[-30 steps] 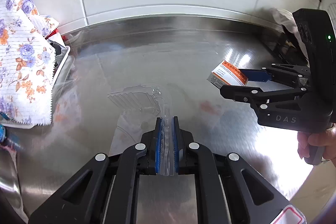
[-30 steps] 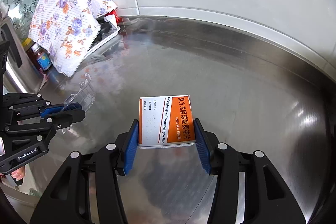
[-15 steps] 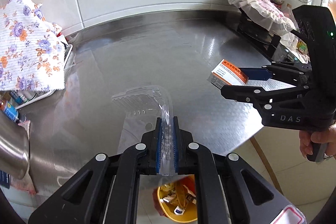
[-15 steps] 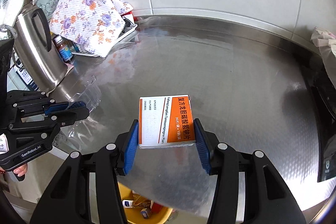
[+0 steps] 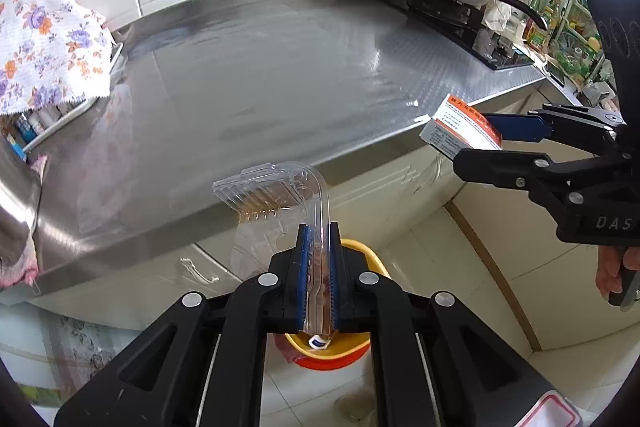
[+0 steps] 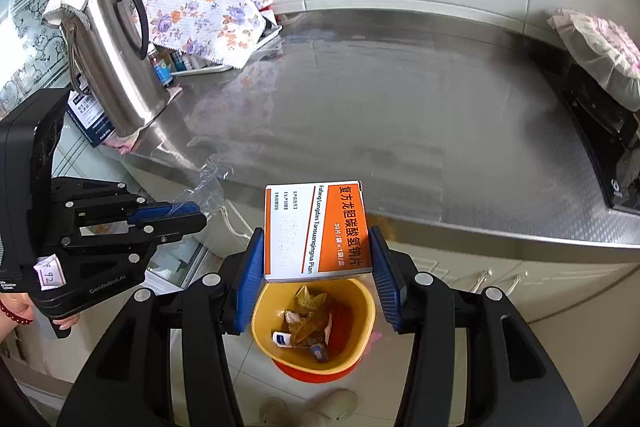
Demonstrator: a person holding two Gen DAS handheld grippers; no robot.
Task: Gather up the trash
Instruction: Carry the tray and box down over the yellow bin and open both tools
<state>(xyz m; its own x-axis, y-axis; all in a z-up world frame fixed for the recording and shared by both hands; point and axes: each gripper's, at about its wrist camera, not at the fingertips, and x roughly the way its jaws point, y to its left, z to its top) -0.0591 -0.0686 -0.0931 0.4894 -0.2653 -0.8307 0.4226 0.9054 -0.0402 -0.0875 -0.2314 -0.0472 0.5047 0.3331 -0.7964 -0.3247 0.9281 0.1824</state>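
Note:
My left gripper (image 5: 318,227) is shut on a clear plastic blister tray (image 5: 276,187) and holds it in the air above a yellow trash bin (image 5: 352,347) on the floor. My right gripper (image 6: 318,255) is shut on an orange and white medicine box (image 6: 316,231), held above the same bin (image 6: 264,315), which holds wrappers and a small tube. The right gripper (image 5: 476,143) with the box (image 5: 456,127) shows at the right of the left wrist view. The left gripper (image 6: 196,213) with the plastic (image 6: 204,191) shows at the left of the right wrist view.
A steel counter (image 6: 400,107) lies beyond the bin. On it stand a steel kettle (image 6: 112,63), a rack under a floral cloth (image 6: 204,3) and a stove with a cloth-covered pan (image 6: 600,43). Cabinet fronts (image 5: 400,187) and tiled floor (image 5: 480,267) lie below.
Both grippers have pulled back from over the counter, past its front edge, with their loads. The yellow bin has come into full view below them.

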